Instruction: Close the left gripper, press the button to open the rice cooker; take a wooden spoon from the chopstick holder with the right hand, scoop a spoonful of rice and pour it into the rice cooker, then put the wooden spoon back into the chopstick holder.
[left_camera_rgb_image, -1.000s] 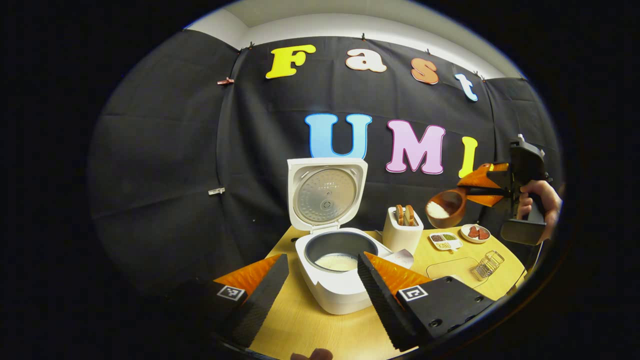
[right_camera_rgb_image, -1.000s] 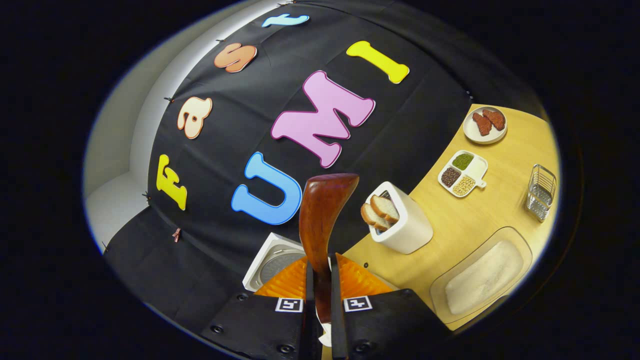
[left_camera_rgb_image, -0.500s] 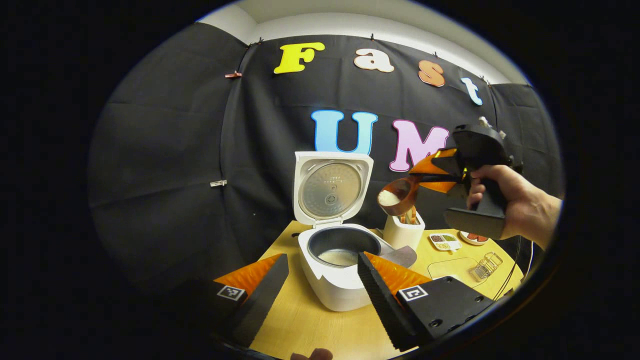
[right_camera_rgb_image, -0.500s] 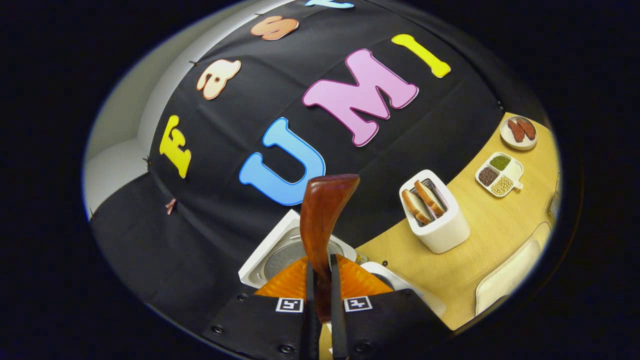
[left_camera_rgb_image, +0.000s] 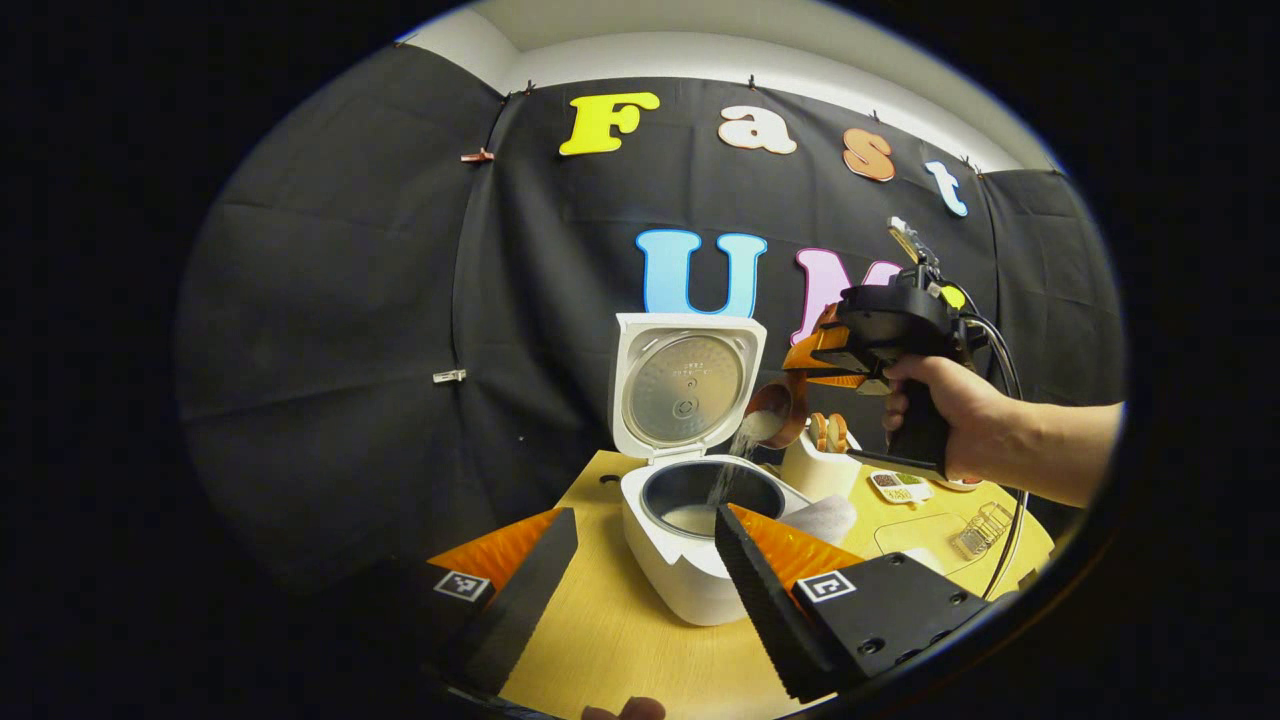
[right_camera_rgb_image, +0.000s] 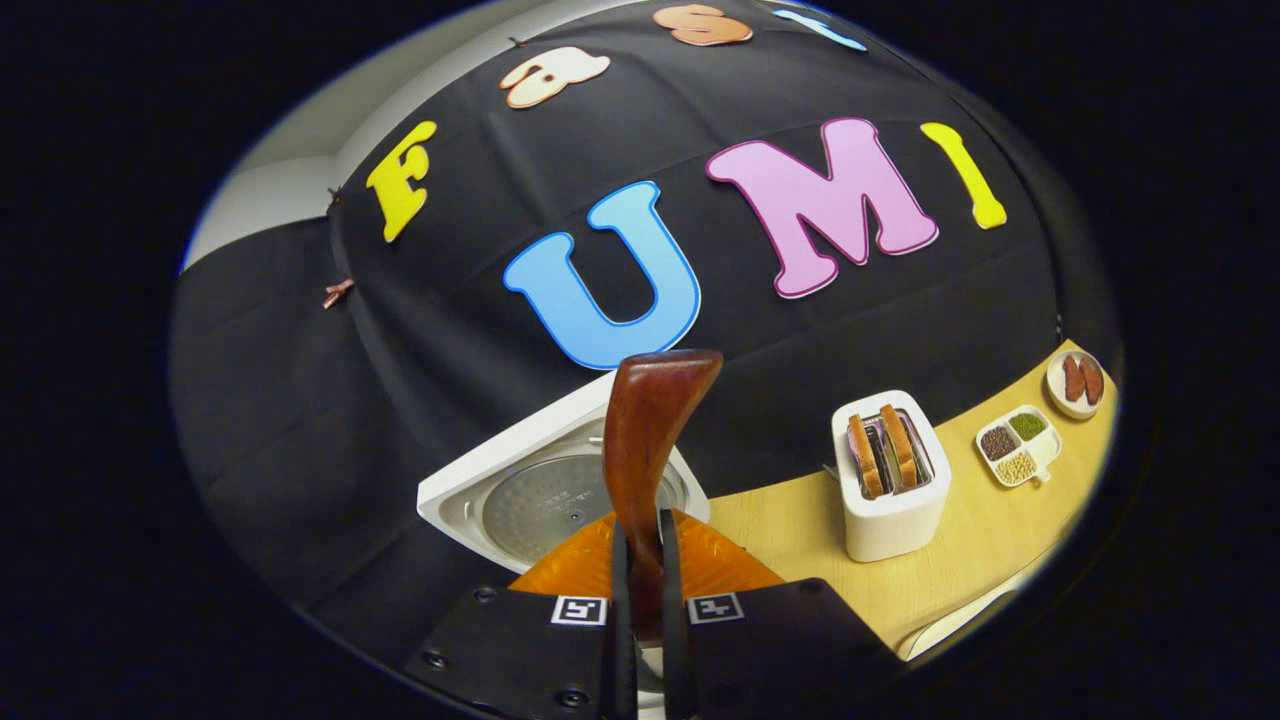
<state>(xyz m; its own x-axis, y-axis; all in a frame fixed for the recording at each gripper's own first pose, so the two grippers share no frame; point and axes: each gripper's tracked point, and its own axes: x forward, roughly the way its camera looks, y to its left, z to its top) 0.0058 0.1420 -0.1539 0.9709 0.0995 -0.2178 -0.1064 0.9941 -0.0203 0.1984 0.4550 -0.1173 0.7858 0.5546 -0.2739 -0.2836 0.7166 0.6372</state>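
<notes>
The white rice cooker (left_camera_rgb_image: 690, 540) with its square lid (left_camera_rgb_image: 686, 385) upright stands open near the back edge of the light wooden table (left_camera_rgb_image: 620, 640), so the button step is done. The pouring step is under way: the brown wooden spoon (left_camera_rgb_image: 772, 410) is tilted above the dark inner pot, and a thin stream of white rice (left_camera_rgb_image: 728, 465) falls from its bowl into the pot, where some rice already lies. The right gripper (right_camera_rgb_image: 640, 590) is clenched on the spoon's glossy curved handle (right_camera_rgb_image: 648, 450). The left gripper (left_camera_rgb_image: 645, 570) hangs with its fingers spread apart, holding nothing, in front of the cooker. What is left is to return the spoon to the chopstick holder.
</notes>
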